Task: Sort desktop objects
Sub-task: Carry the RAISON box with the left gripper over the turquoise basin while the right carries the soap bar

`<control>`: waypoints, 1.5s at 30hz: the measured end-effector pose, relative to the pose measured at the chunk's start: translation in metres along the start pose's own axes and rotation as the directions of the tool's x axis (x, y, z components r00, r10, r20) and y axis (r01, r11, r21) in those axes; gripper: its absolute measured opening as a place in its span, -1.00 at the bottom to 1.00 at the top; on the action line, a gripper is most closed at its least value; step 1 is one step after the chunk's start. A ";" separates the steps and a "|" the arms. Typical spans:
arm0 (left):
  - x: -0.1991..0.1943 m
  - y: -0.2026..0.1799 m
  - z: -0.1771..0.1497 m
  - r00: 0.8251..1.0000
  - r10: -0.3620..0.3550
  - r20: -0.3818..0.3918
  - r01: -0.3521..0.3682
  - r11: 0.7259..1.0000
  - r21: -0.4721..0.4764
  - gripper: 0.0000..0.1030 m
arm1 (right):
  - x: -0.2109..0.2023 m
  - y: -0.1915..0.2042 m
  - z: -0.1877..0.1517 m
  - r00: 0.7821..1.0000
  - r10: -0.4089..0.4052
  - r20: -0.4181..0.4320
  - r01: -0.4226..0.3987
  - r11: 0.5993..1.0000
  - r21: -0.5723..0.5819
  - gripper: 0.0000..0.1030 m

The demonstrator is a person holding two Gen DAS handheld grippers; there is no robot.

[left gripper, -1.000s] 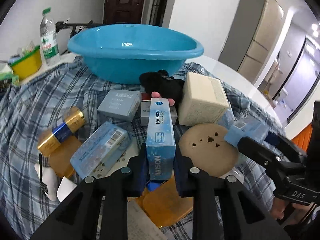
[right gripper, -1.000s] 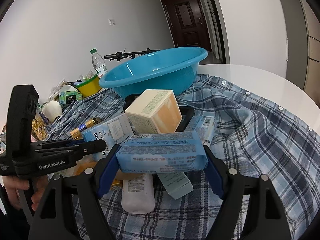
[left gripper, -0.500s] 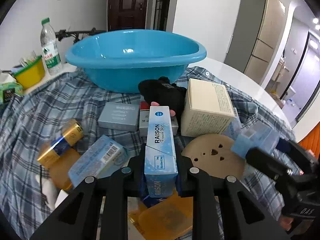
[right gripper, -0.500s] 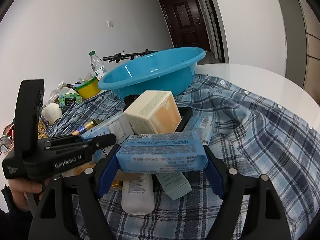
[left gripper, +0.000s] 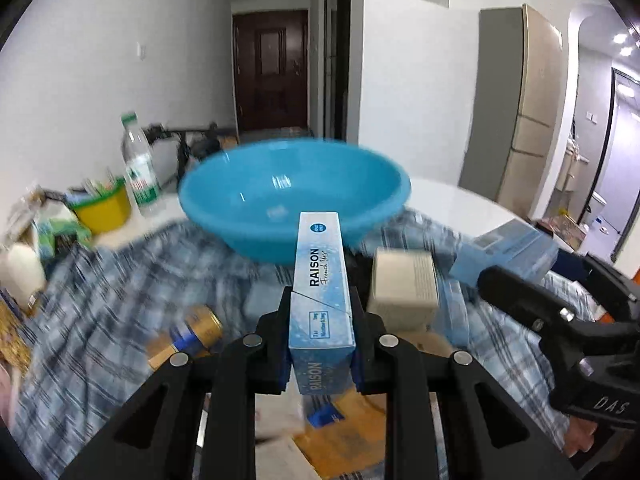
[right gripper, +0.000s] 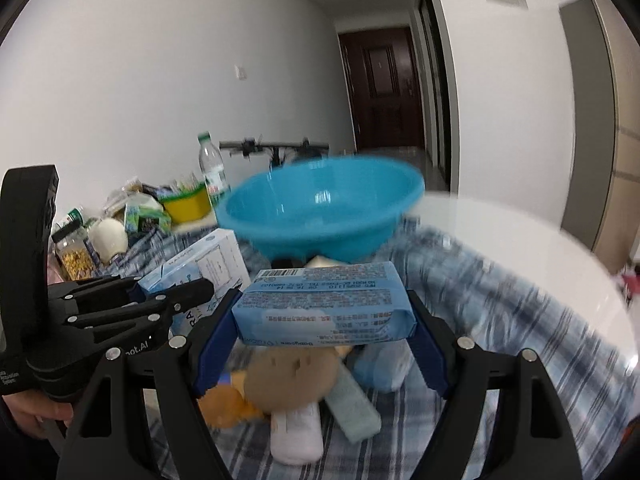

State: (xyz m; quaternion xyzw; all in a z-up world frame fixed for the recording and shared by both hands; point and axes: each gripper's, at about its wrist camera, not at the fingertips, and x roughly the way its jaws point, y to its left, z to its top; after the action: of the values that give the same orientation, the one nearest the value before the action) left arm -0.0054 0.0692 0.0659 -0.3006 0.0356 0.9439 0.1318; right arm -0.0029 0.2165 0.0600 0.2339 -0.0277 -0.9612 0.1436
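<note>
My left gripper (left gripper: 322, 304) is shut on a tall light-blue RAISON box (left gripper: 322, 280), held clear above the cluttered plaid cloth. Behind it sits the big blue basin (left gripper: 294, 196), with nothing showing inside it. My right gripper (right gripper: 324, 308) is shut on a pale-blue wipes pack (right gripper: 326, 304), held crosswise between its blue pads and lifted off the pile. The basin (right gripper: 320, 208) lies straight ahead of it. In the right wrist view the left gripper (right gripper: 160, 300) sits at the left with the RAISON box (right gripper: 204, 260). The wipes pack (left gripper: 508, 252) shows at the right of the left wrist view.
On the plaid cloth (left gripper: 100, 312) lie a cream box (left gripper: 404, 288), a gold can (left gripper: 188, 336), a tan disc (right gripper: 292, 368), a white bottle (right gripper: 296, 432) and a pale-green tube (right gripper: 352, 404). A water bottle (left gripper: 138, 172) and yellow bowl (left gripper: 102, 208) stand back left.
Both grippers have risen with the RAISON box and the wipes pack still gripped. Both views tilted upward, so the pile sank lower and the basin now sits level ahead.
</note>
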 end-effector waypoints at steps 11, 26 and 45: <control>-0.012 0.017 0.069 0.986 0.030 0.163 -0.026 0.999 -0.026 -0.53 | -0.009 0.019 0.080 0.984 -0.007 0.180 0.027 0.993 -0.111 0.50; 0.003 0.051 0.159 0.948 0.002 0.317 0.037 0.992 -0.117 -0.53 | 0.026 0.020 0.165 0.956 0.022 0.294 -0.003 0.998 -0.065 0.50; 0.082 0.088 0.206 0.975 0.015 0.223 0.004 0.996 -0.084 -0.53 | 0.111 0.017 0.192 0.981 0.012 0.193 0.016 0.990 -0.142 0.50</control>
State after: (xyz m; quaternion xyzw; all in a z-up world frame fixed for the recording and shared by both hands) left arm -0.2081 0.0335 0.1861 -0.1977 -0.0185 0.9727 0.1197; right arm -0.1808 0.1649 0.1840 0.1287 0.0275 -0.9790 0.1557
